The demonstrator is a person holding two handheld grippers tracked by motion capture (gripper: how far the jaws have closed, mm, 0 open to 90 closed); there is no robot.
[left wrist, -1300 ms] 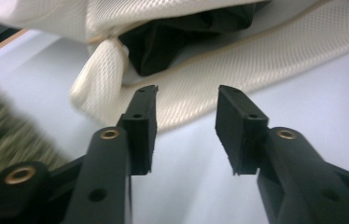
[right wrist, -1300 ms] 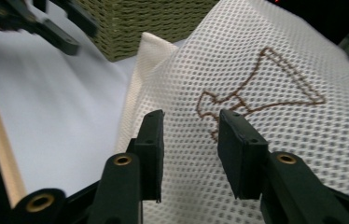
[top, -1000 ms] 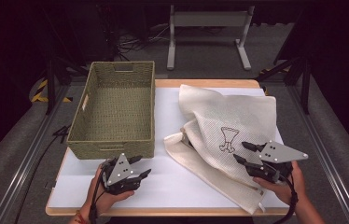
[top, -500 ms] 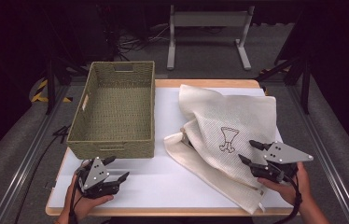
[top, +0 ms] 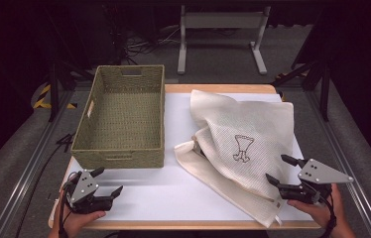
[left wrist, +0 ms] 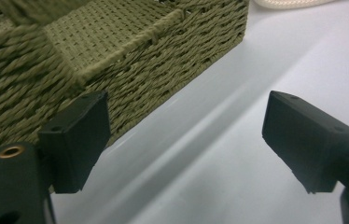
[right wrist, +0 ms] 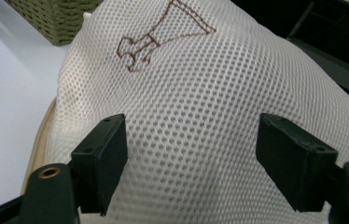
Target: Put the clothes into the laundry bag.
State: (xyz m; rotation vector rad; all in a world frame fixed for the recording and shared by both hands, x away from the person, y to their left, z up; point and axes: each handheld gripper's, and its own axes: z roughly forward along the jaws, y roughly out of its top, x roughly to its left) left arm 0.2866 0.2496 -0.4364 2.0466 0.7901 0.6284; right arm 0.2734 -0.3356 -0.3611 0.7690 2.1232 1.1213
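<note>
— Hand-held gripper on the left [top: 105, 182]: where does it sit and how do its jaws stand?
— At about 7 o'clock on the white tabletop [top: 173, 188], just beside the near wall of the woven basket [top: 119, 148]. Its jaws have just been opening and stand spread, with nothing between them but bare tabletop; one jaw lies close to the basket's weave in the left gripper view.
— And the right hand-held gripper [top: 278, 171]?
— At about 4 o'clock, over the near right edge of the cream mesh bag [top: 253, 124]. Its jaws have just been opening too; they stand spread, the mesh beneath them and not pinched.
— Where is the bag?
— Crumpled on the tabletop's right half, from 1 to 5 o'clock, its brown stitched emblem [top: 242, 147] facing up. The basket stands at 10 o'clock, apart from it.
</note>
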